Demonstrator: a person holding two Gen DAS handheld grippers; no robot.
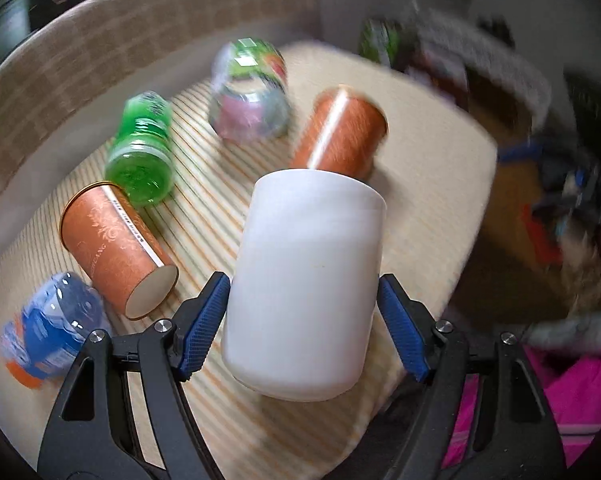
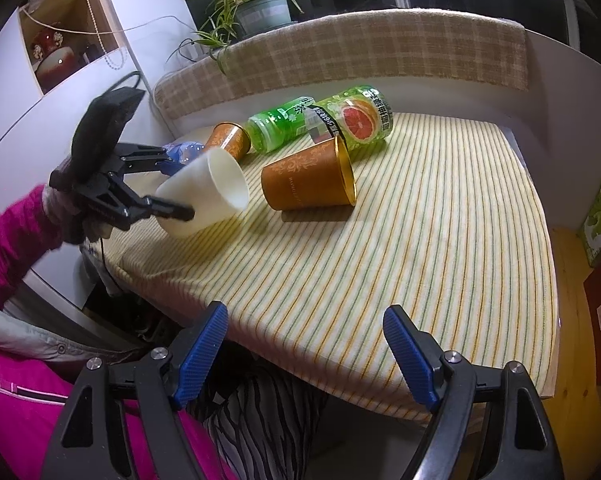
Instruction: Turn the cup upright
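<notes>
Halfway: left gripper (image 1: pixel 302 320) clamps white cup (image 1: pixel 304 280), lifted and tilted, mouth sideways. Righting and setting down remain. Right gripper (image 2: pixel 306 354) spread, holding nothing.

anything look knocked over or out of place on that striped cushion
Yes. Both orange paper cups lie on their sides: one near the middle, one further back. The green bottles and a blue bottle lie flat too. The white cup is tilted in the left gripper, not yet upright.
</notes>
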